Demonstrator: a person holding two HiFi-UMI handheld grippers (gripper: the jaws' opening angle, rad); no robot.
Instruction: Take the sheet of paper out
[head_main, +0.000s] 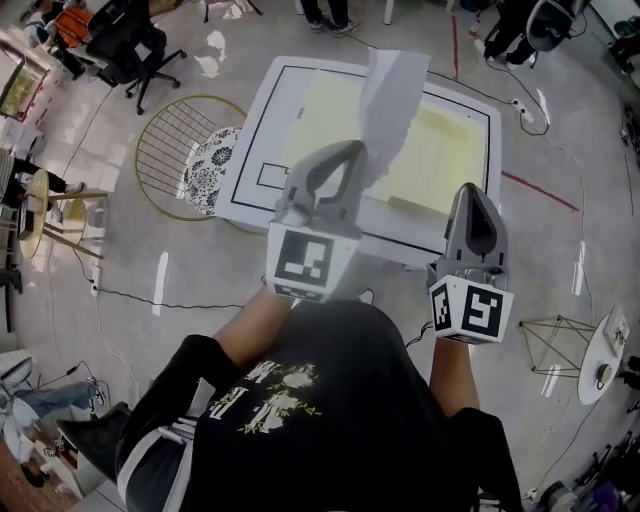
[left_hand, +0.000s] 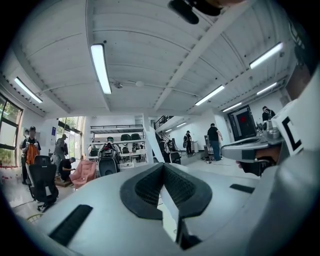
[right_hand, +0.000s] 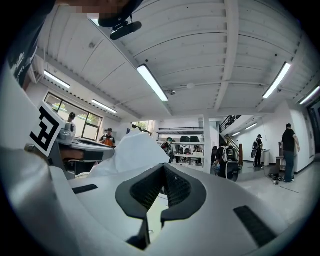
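Observation:
In the head view a white sheet of paper (head_main: 388, 100) stands up in the air over the table, bent and curling, with its lower edge pinched in my left gripper (head_main: 350, 150), which is shut on it. From the right gripper view the same sheet (right_hand: 131, 149) rises at the left, beside the left gripper's marker cube. In the left gripper view the left gripper (left_hand: 162, 167) has its jaws pressed together. My right gripper (head_main: 472, 192) hovers level to the right of the sheet, apart from it. Its jaws (right_hand: 164, 172) are shut with nothing in them.
The white table (head_main: 258, 130) below carries pale yellow-green sheets (head_main: 445, 140). A round wire stool (head_main: 170, 150) with a patterned cushion (head_main: 212, 165) stands to its left, and an office chair (head_main: 135, 45) stands farther back. A wire stand (head_main: 555, 345) is at the right. People stand in the hall.

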